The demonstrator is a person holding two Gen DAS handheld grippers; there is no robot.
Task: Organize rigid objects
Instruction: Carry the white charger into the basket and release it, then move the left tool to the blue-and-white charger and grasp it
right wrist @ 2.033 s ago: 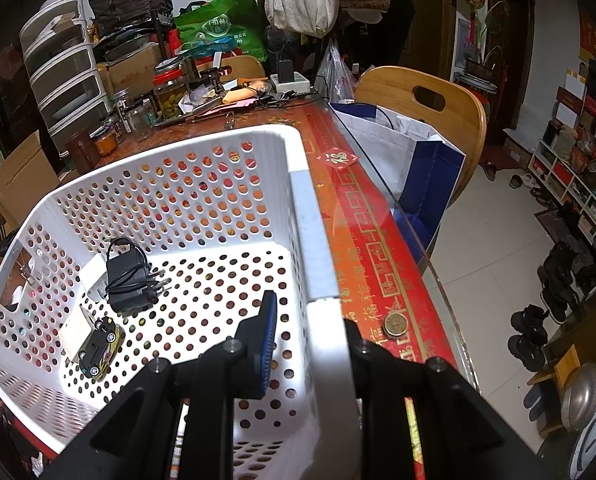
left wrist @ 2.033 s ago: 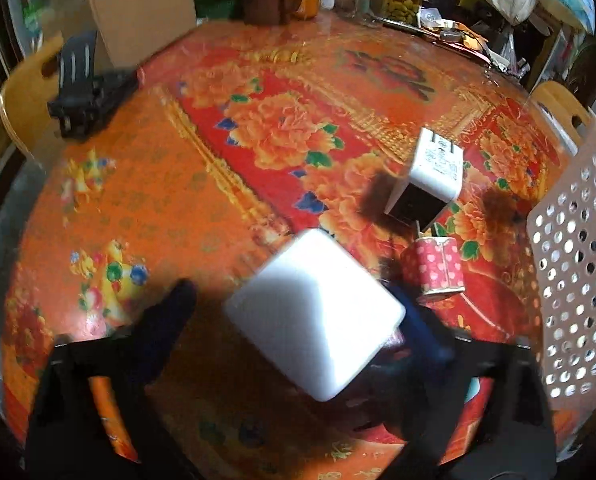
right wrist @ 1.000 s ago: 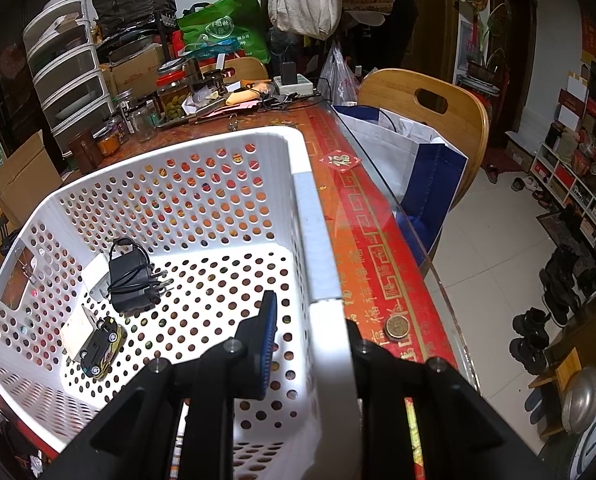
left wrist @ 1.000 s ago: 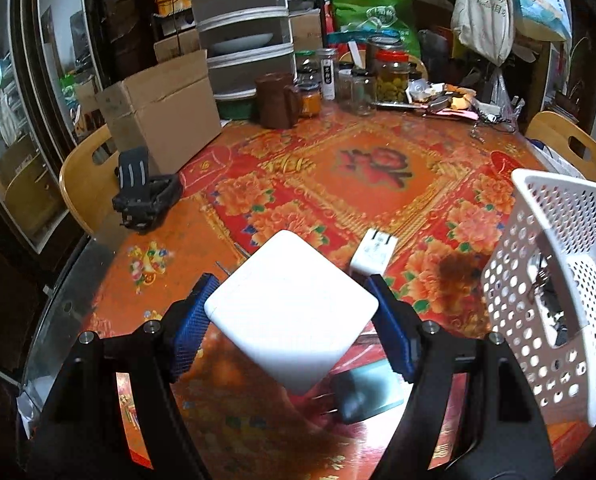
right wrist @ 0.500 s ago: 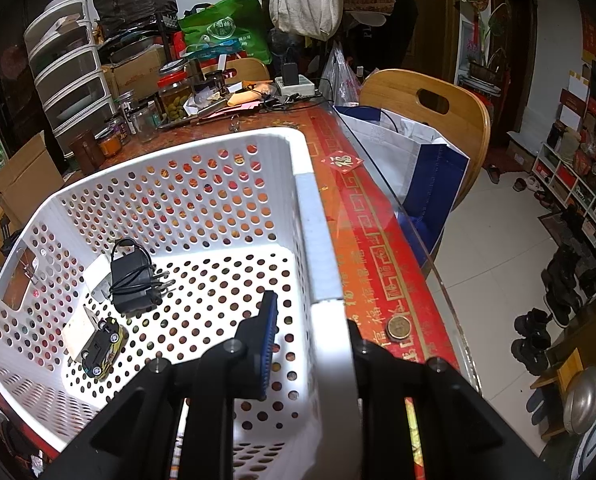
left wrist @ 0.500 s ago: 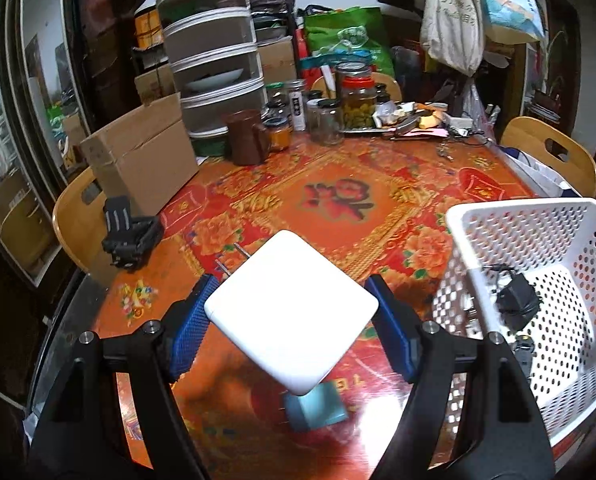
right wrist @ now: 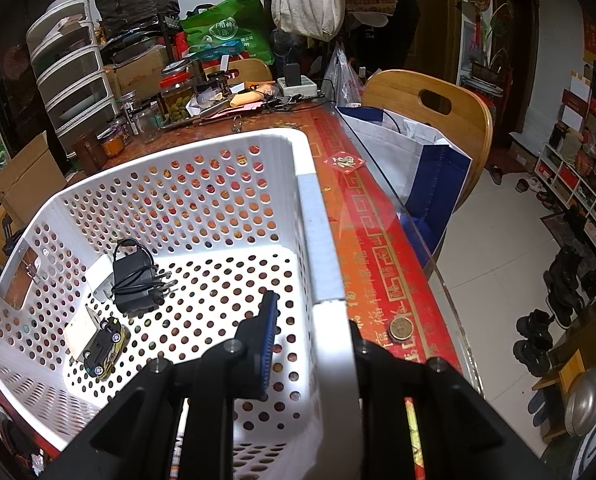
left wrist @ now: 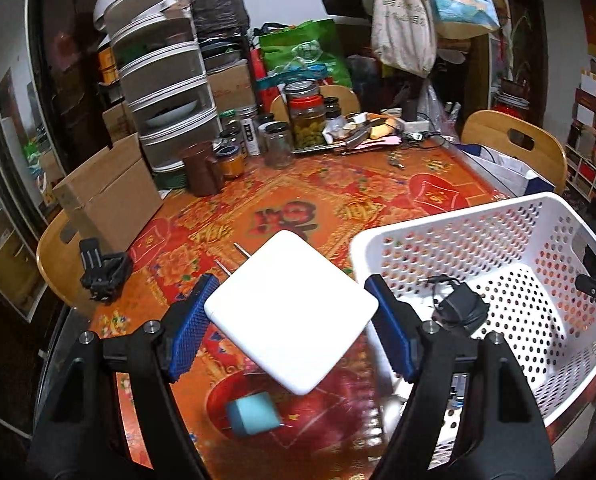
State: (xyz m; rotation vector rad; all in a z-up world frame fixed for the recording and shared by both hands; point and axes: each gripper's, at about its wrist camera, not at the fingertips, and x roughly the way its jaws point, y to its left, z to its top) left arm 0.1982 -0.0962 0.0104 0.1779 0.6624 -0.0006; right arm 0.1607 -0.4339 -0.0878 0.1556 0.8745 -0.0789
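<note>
My left gripper [left wrist: 291, 320] is shut on a white square charger block [left wrist: 289, 314], its two metal prongs pointing away. It hangs above the red patterned tablecloth [left wrist: 298, 196], just left of the white perforated basket [left wrist: 458, 236]. My right gripper [right wrist: 310, 344] is shut on the basket's near right rim [right wrist: 330, 320], one blue pad inside the wall. Inside the basket lie a black adapter with a wound cord [right wrist: 135, 280], a white plug [right wrist: 79, 330] and a small toy car [right wrist: 103, 346]. A teal block [left wrist: 253, 412] sits on the cloth under the held charger.
Jars [left wrist: 308, 118], a brown mug [left wrist: 201, 172], a cardboard box [left wrist: 105, 192] and stacked drawers [left wrist: 161, 100] crowd the table's far side. A black clip-like object [left wrist: 101, 270] lies at the left edge. A coin [right wrist: 402, 328] rests right of the basket. Wooden chairs [right wrist: 430, 120] stand around.
My left gripper has risen and swung right with the white charger, bringing the basket further into its view. The right gripper and the basket have stayed still.
</note>
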